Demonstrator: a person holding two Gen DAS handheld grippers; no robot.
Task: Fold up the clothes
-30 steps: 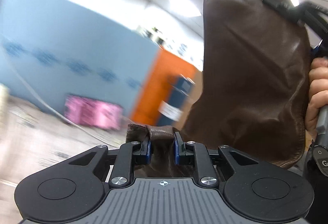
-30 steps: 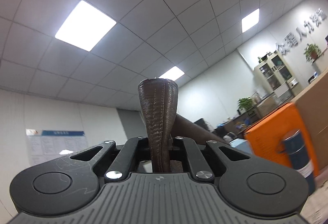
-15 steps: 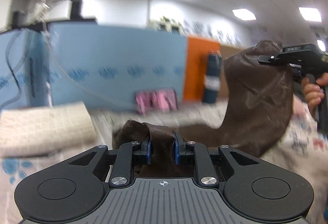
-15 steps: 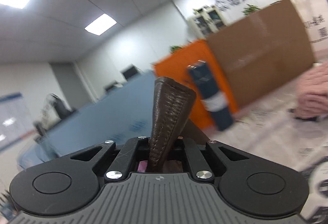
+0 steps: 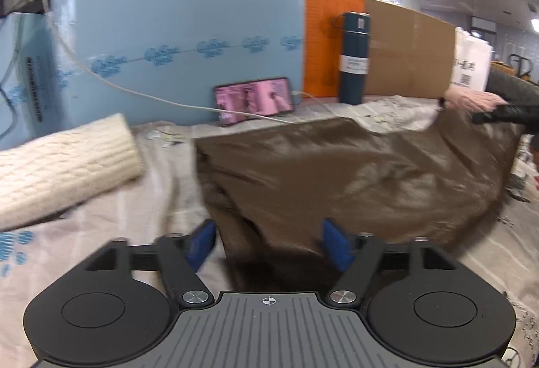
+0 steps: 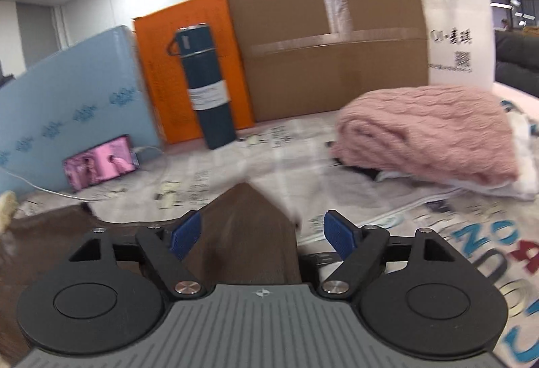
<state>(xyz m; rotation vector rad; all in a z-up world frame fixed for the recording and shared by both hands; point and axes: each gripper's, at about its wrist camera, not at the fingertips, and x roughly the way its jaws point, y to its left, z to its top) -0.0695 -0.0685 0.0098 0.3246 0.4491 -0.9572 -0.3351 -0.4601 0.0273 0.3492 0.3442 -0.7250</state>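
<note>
Both claws have let go since half a second ago. From the left wrist, the left claw stands spread, and the brown garment lies on the table ahead, its long axis running off to the right. From the right wrist, the right claw is also spread, a pointed corner of the garment lying loose between its pads, tip aimed forward.

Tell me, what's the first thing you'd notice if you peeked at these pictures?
The big shiny brown garment spread across the paper-covered table, lying between the open blue fingers of the left gripper and right gripper. Next, the fluffy pink sweater folded at the right, and the tall dark blue flask standing by the orange board at the back.
</note>
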